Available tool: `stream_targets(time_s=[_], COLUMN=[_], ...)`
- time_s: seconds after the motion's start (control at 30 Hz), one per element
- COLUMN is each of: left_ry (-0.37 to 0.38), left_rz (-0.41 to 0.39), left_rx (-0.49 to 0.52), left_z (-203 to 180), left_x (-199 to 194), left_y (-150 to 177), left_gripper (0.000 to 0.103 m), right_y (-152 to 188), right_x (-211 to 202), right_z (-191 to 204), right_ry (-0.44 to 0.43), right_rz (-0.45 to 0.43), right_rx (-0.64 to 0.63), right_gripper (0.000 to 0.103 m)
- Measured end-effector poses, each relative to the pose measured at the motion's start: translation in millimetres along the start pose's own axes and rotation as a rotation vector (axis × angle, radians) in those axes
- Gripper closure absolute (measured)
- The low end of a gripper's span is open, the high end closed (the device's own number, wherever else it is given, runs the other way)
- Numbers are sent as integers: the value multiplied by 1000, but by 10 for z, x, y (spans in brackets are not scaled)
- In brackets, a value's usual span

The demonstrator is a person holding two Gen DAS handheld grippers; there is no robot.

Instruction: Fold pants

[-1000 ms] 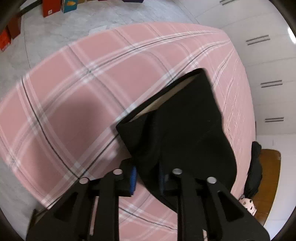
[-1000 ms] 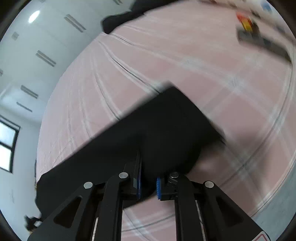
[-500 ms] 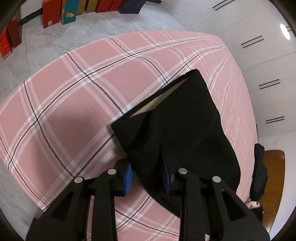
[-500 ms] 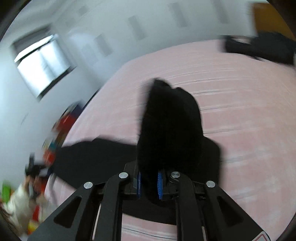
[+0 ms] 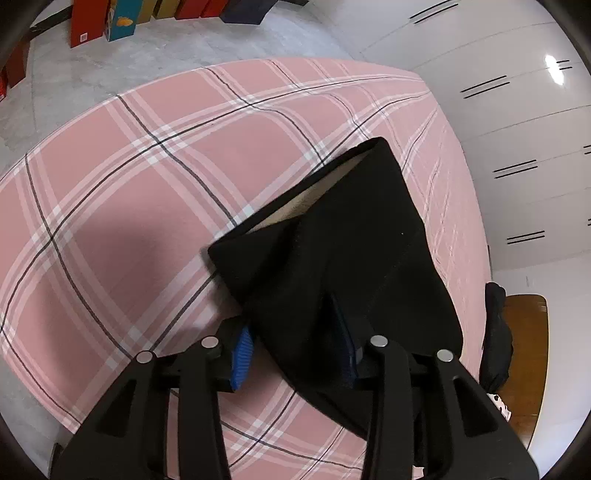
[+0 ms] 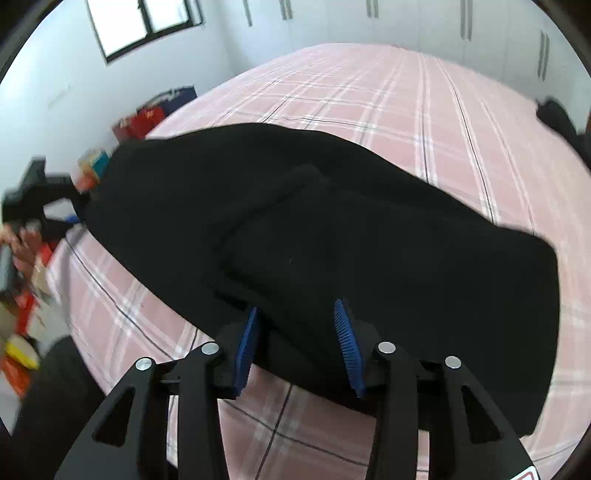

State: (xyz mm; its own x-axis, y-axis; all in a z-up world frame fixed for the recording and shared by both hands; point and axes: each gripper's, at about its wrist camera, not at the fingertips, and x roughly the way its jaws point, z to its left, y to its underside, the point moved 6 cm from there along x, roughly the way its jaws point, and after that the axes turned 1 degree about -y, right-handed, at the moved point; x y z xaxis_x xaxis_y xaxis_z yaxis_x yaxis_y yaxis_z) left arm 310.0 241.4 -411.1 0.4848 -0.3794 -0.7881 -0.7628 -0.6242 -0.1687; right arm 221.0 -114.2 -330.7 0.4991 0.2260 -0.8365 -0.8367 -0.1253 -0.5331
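Black pants [image 5: 354, 251] lie on the pink plaid bed cover [image 5: 129, 184], their open end showing a beige lining [image 5: 314, 199]. My left gripper [image 5: 293, 352] straddles a fold of the pants. Its jaws are opening, and the left blue pad [image 5: 242, 350] stands apart from the cloth. In the right wrist view the pants [image 6: 332, 221] stretch across the bed cover [image 6: 406, 96] with a doubled layer on top. My right gripper [image 6: 297, 349] hangs over their near edge. Its jaws are opening wide, with cloth between the pads but not pressed.
Coloured boxes [image 5: 99, 18] stand on the grey floor past the bed. White wardrobe doors [image 5: 517, 110] line the right. A dark garment [image 5: 495, 332] hangs at the bed's edge by a wooden surface [image 5: 528, 332]. A hand [image 6: 22, 240] and a window [image 6: 144, 26] are in the right wrist view.
My right gripper swung across the bed with a pants leg, rolled, and opened, laying the cloth down. My left gripper stayed in place and its jaws widened off the fold.
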Motion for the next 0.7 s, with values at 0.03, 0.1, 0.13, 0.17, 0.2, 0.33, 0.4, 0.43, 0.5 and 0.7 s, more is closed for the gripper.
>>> stream_targets(time_s=[0.03,0.1,0.13,0.17,0.2,0.33,0.4,0.43,0.5,0.7], left_ry=[3,14,22,26,32,41,32,26,23,13], left_rz=[1,2,5,8,15,35,38,37,37,30], left_rx=[3,-1,-5,-7,-11,-20,-9,-2,13,28], left_z=[1,12,19,26,31,18,-6,-17,-32,-50], left_x=[-5,-10,-8,-10,-12,-6,4,4,3,14], left_y=[0,1,-5,-4,-9,-26,-27,-22,-5,17], left_gripper=[66,65,65,64,63,58,56,56,56,56], right_y=[-35,-63,-96,-117,-129,-164,-171,-203,-312,-613], right_x=[51,123,157,177,205,250,292,298,191,-54], right_z=[72,157,203,218,240,308,285,215,129,289], right_ry=[17,23,34,49,58,67,55,47,7,-43], right_rz=[3,11,15,18,22,24,46,54,23,-83], right_rx=[-35,-61,-78,-93,-107,-135,-124,-75,9,24], right_gripper=[52,49,49,49,48,52,84,91,91,79])
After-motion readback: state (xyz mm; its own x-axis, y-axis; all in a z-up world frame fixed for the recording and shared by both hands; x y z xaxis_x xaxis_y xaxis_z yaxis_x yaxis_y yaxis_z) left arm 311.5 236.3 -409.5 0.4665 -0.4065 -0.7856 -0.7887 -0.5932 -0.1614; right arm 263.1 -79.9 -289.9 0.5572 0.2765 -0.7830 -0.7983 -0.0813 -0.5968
